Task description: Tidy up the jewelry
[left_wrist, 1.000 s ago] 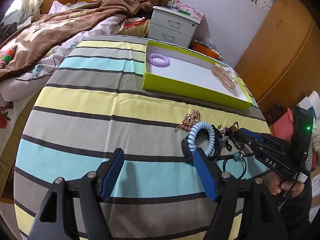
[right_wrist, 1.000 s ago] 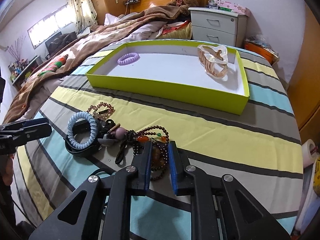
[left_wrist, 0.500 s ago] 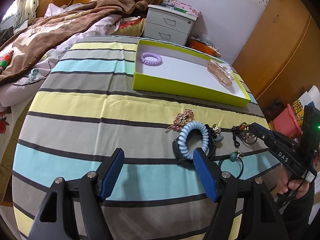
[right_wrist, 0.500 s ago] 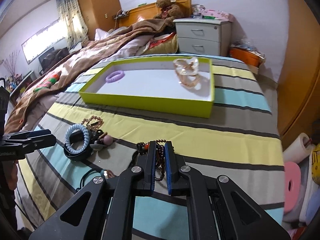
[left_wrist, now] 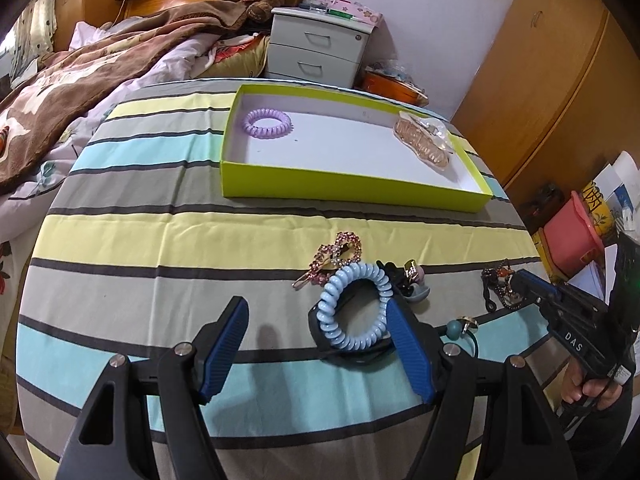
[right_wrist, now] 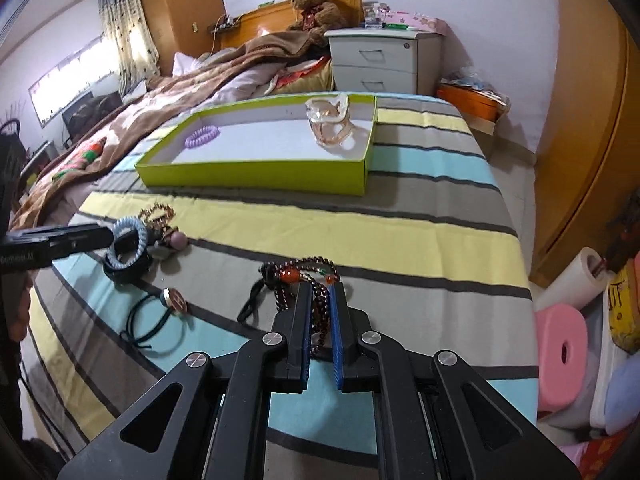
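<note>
While the left gripper [left_wrist: 318, 342] waits with its jaws spread wide over the near part of the striped bedspread [left_wrist: 168, 240], the right gripper [right_wrist: 320, 320] has closed on the dark bead bracelet [right_wrist: 298, 278] and drawn it away from the pile. A second ago the beads lay against the other pieces, touching the cluster around the pale blue spiral hair tie [left_wrist: 354, 310]; now they sit apart from it, toward the right edge of the spread. In the right wrist view the strand hangs pinched between the two blue pads, with part of its loop and the dark tassel seemingly trailing on the cloth.

What remains in the pile looks undisturbed: the blue spiral tie resting on a black band, the pink rhinestone clip [left_wrist: 334, 256] just behind it, a small charm piece beside it, and a thin black elastic with a bead [right_wrist: 160, 312] near the front edge.

The green tray [left_wrist: 340, 190] stands toward the far edge, holding a purple spiral tie [left_wrist: 267, 122] in its far left corner and a clear amber hair claw [left_wrist: 422, 142] at its right end, with a wide bare floor between them.

So the bracelet appears separated cleanly, and the likely next step is carrying it over the tray's near wall. The loose tassel could drag or snag on the rim.
</note>
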A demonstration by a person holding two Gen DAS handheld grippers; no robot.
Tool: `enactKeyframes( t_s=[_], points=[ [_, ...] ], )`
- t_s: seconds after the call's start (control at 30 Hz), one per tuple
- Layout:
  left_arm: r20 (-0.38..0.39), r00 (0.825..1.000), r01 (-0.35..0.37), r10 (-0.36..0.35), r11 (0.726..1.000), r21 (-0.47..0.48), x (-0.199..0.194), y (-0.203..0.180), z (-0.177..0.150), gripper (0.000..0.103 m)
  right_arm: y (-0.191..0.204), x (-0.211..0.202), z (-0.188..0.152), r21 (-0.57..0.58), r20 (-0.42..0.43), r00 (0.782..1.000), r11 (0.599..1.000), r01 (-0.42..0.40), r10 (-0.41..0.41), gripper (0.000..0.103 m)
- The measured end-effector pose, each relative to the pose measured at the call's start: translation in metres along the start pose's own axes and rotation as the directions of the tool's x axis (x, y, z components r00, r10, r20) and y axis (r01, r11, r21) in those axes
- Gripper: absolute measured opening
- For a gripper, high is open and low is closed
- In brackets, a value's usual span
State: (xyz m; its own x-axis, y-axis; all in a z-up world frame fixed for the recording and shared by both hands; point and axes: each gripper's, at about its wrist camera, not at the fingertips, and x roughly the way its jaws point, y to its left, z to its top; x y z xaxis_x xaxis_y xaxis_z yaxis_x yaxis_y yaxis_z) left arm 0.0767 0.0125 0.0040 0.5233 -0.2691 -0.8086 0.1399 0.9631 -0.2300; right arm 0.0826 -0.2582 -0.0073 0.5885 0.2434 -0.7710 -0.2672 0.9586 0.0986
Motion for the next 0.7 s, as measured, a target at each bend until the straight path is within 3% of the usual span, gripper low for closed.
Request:
enactKeyframes(
  t_s=[0.23, 0.43, 0.57, 0.7],
  points=[
    [-0.007, 0.999, -0.035, 0.035, 0.999, 0.019, 0.006, -0.002, 0.004, 0.073, 0.008, 0.008, 0.001, -0.057, -0.022, 0.999, 0.997, 0.048, -0.049, 0.020],
    [-0.009, 0.999, -0.050, 0.051, 0.998, 0.043, 0.013, -0.007, 0.005, 0.072, 0.009, 0.009, 0.001, -0.053, -0.023, 0.998, 0.996, 0.065, -0.066, 0.020],
    [-0.002, 0.998, -0.070, 0.070, 0.996, 0.060, 0.015, -0.010, 0.007, 0.062, 0.010, 0.008, 0.000, -0.052, -0.019, 0.997, 0.996, 0.071, -0.072, 0.014],
    [-0.007, 0.997, -0.071, 0.072, 0.995, 0.073, 0.018, -0.013, 0.007, 0.049, 0.009, 0.007, 0.000, -0.041, -0.019, 0.998, 0.997, 0.067, -0.068, 0.014]
  ],
)
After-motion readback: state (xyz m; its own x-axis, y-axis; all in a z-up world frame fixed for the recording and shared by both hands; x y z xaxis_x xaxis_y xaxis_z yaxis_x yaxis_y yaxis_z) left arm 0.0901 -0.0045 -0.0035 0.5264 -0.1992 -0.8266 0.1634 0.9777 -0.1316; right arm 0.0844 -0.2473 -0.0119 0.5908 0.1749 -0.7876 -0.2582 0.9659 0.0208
